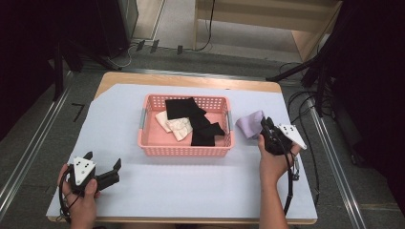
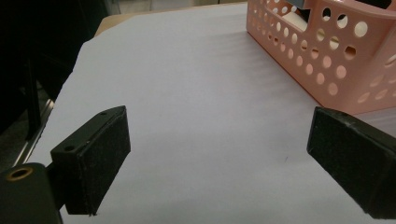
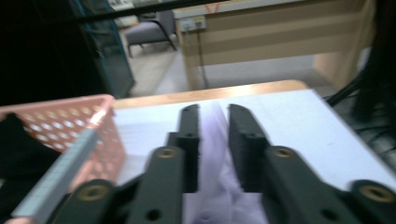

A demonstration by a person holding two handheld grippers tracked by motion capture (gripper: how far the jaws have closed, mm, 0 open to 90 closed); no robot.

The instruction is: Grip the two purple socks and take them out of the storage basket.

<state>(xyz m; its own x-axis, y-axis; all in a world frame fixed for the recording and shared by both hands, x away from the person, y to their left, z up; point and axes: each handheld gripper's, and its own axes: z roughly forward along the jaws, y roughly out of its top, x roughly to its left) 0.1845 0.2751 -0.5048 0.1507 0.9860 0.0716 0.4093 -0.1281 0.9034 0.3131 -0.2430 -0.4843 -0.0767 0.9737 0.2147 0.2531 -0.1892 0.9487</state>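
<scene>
A lilac cloth (image 1: pixel 249 125) lies on the white sheet just right of the pink basket (image 1: pixel 184 151). My right gripper (image 1: pixel 264 125) is low at the cloth's right side. In the right gripper view its jaws stand a little apart with the lilac cloth (image 3: pixel 212 144) loose in the gap, so the right gripper (image 3: pixel 212 109) is open. My left gripper (image 1: pixel 102 160) rests at the near left of the table, its jaws spread wide. In the left gripper view the left gripper (image 2: pixel 219 114) has only bare sheet between its pads.
The basket (image 2: pixel 327 56) holds black cloths (image 1: pixel 184 107) and cream cloths (image 1: pixel 174 125). Its wall (image 3: pixel 60 116) stands close on the left of my right gripper. The wooden table edge (image 1: pixel 191 78) runs along the back. Cables and dark stands (image 1: pixel 310 71) lie beyond the right edge.
</scene>
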